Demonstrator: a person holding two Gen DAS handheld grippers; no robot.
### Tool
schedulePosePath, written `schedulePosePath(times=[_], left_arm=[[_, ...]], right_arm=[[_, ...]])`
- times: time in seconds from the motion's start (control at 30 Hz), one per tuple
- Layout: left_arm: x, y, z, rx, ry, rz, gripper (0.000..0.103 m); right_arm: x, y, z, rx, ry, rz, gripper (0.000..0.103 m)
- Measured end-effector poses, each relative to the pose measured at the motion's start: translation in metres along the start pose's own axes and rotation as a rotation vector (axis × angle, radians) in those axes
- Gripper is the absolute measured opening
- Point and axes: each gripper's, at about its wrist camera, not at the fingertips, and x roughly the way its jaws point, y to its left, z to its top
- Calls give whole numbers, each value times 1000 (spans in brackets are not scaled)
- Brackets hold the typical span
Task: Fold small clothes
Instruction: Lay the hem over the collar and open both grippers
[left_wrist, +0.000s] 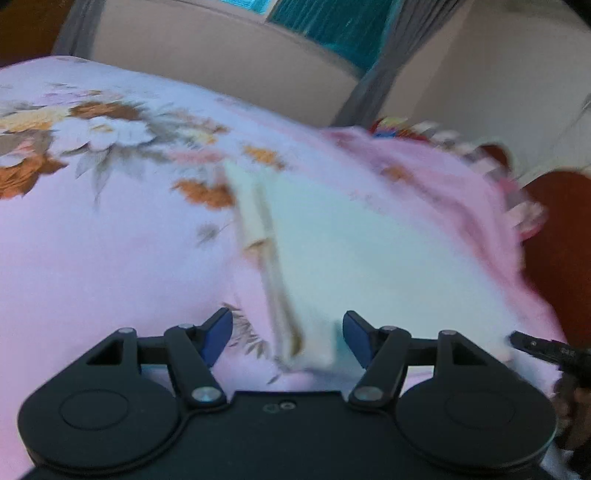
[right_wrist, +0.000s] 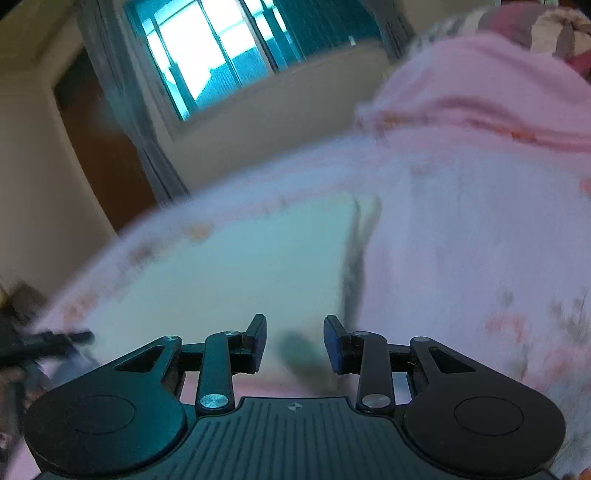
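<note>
A pale mint-white small garment (left_wrist: 354, 254) lies flat on the pink floral bedsheet (left_wrist: 110, 240), with a folded cream edge along its left side. My left gripper (left_wrist: 287, 336) is open, its blue pads on either side of the garment's near corner, nothing held. In the right wrist view the same garment (right_wrist: 240, 266) lies ahead, blurred. My right gripper (right_wrist: 294, 343) is open and empty over the garment's near edge. The tip of the right gripper (left_wrist: 543, 347) shows at the garment's right side, and the left gripper (right_wrist: 44, 343) shows at far left.
A pink blanket (left_wrist: 443, 177) and patterned pillows (right_wrist: 535, 26) are heaped at the far side of the bed. Beyond are a beige wall (left_wrist: 221, 55), grey curtains (right_wrist: 122, 92) and a window (right_wrist: 207, 51). The bed edge drops to a brown floor (left_wrist: 561, 240).
</note>
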Motion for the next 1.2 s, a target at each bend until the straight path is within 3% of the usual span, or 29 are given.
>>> schedulePosePath(times=[0.03,0.1,0.2,0.3,0.4,0.57,0.63,0.7,0.77,0.8,0.9,1.03,1.1,1.2], left_arm=[[1,2,0,-4,4,3,64],[0,4,4,-3,9,58,51],[-22,0,11,-66,-11,106,49],[-38,-23,10,-62,-79,66,53],[-35,-70,7,16,-122,58,54],[15,-127,-15,103,-38,155,56],[46,-137,-32,171,39,222,57],[44,-144,-36,224,28,248,58],[25,-139,-26,182,12,219,58],[8,-134,-24,151,-55,200,58],[-24,-106,-22,66,-133,251,59],[-25,-61,-28,-107,-64,262,59],[-17,-56,-36,-82,-40,246,59],[-23,-50,-33,-122,-49,203,59]], right_arm=[[10,-4,-3,20,33,-54,33],[10,-15,2,106,36,-54,25],[-14,-2,14,77,-13,-144,25],[-36,27,23,55,-96,-54,25],[-16,71,21,4,-70,16,25],[24,128,0,-82,-15,7,25],[46,137,-18,-164,45,-105,25],[52,132,-23,-155,53,-116,25],[41,135,-18,-148,53,-121,25],[33,136,-14,-140,22,-108,25],[11,146,-12,-149,-55,-42,25],[30,166,-25,-198,-9,-47,25],[56,165,-40,-210,84,-84,25],[58,170,-40,-247,89,-115,25]])
